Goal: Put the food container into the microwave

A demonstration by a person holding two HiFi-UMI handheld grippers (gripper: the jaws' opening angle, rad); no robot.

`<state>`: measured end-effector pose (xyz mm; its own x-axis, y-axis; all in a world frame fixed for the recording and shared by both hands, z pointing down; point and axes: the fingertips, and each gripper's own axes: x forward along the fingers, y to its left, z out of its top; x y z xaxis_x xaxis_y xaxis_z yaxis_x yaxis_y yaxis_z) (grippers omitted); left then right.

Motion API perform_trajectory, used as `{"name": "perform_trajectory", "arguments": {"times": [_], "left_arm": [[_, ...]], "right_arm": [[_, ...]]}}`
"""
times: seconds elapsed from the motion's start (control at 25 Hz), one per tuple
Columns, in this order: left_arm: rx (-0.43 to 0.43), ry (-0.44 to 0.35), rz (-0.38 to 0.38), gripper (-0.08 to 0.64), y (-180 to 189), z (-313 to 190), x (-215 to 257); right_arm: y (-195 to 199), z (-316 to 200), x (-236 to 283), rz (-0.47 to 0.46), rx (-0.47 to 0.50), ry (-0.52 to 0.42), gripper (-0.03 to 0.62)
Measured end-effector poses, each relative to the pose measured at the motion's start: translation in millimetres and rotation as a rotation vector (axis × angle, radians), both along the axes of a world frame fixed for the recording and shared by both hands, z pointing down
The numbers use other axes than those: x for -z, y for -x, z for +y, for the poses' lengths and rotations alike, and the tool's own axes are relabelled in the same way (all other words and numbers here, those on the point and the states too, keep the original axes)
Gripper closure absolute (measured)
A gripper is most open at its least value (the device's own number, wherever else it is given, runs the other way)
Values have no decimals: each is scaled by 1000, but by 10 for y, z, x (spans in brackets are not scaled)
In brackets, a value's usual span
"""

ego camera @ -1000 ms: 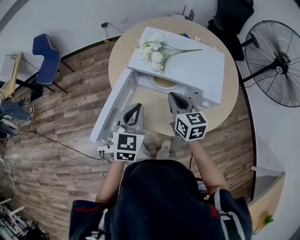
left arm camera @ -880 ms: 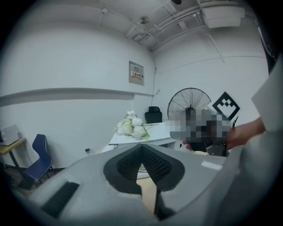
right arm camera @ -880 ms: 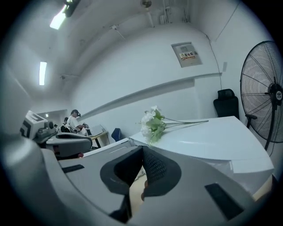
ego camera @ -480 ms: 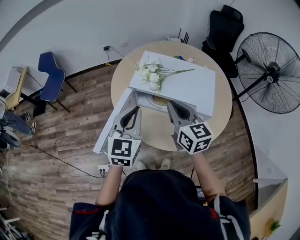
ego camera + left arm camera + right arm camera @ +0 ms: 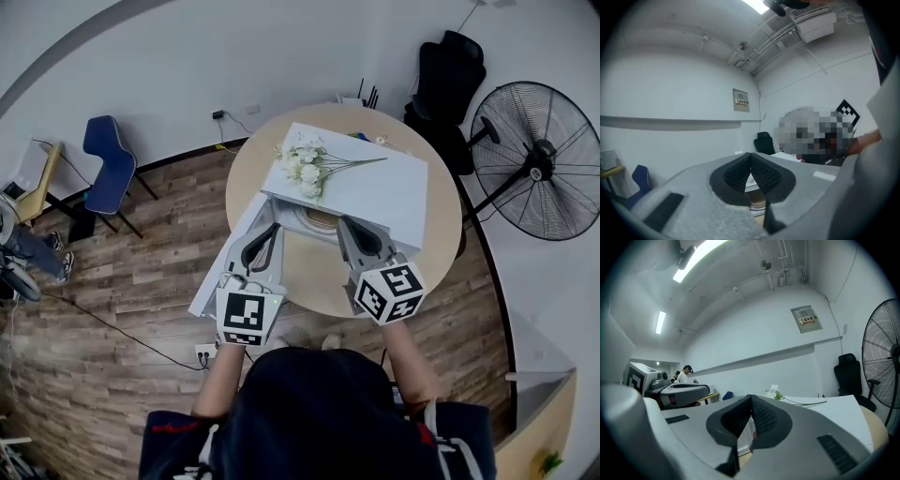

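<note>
While the blue chair (image 5: 111,161) stands off on the wood floor at far left, all the action is at the round table (image 5: 441,246). The white microwave (image 5: 380,192) sits on it with its door (image 5: 217,274) swung wide open to the left, and white flowers (image 5: 305,169) lie across its top.

Left gripper (image 5: 269,229) first: it is held just in front of the open cavity, near the door's inner side. Its own view gives the answer on the jaws - the ribbed pads are clenched tip to tip, with nothing between them (image 5: 750,157).

Now the container (image 5: 322,221): it is in the microwave, a round tan-topped shape with a pale rim sitting in the cavity under the front edge of the top. It lies between the two grippers and beyond their tips, apart from both. From the left gripper view it peeks out tan below the closed pads (image 5: 757,201).

Right gripper (image 5: 346,225) - same story. It is held level before the cavity's right half, and its view shows the pads pressed together at the tips, gripping nothing (image 5: 751,400). That view also catches the flowers (image 5: 775,392) on the white top.

Further right, a black chair (image 5: 450,80) stands behind the table, and a big fan (image 5: 536,159) stands at the far right.
</note>
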<state>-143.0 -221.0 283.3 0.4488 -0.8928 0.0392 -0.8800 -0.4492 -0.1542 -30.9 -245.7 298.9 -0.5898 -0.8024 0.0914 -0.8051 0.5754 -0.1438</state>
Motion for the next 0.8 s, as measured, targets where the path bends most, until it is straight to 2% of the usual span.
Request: {"name": "perform_trajectory", "arguments": {"times": [0.8], "left_arm": [[7,22,-22,545,-39,72,-115]], "right_arm": [[41,103,-26,6,15,-5,581]]}}
